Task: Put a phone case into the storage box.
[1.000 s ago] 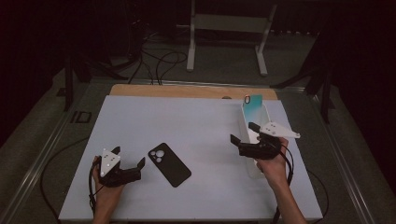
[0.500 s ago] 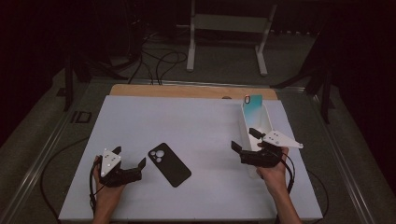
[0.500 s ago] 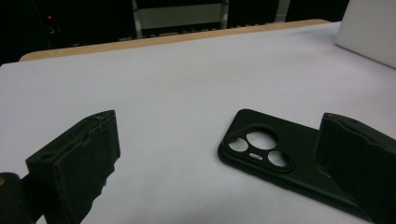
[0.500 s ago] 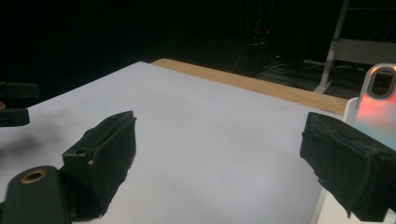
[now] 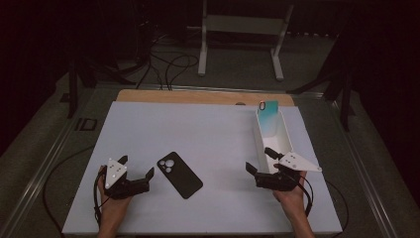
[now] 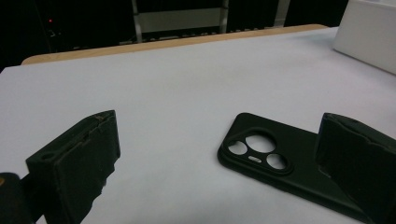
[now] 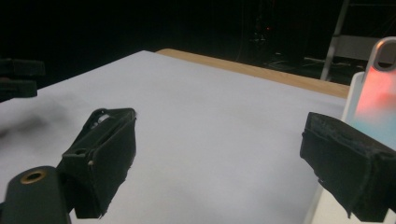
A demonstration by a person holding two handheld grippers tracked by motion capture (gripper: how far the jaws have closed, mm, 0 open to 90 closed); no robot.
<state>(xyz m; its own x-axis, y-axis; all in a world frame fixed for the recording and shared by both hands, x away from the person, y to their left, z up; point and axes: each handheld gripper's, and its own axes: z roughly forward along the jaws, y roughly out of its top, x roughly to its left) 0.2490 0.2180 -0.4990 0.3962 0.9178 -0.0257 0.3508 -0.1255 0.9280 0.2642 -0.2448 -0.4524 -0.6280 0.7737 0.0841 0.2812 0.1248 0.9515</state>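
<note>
Left gripper (image 5: 138,174) is resting low on the white table (image 5: 208,134), jaws standing wide apart, gripping nothing. In the left gripper view the black phone case (image 6: 280,161) is lying flat, camera cut-outs up, just beside the right-hand jaw and partly behind it; not touching, as far as I can tell.

Right gripper (image 5: 260,161) is hovering at the near end of the white bin (image 5: 285,136), jaws likewise spread and empty. A teal phone case (image 5: 267,119) is standing upright in the bin's far end, leaning on its wall.

Judgement: the sorting is looking about half done, with one case already binned and the black one lying on the table, not yet picked up. What is left is gripping it and carrying it across to the bin.

No brand, label or writing is readable on the cases, bin or grippers.
</note>
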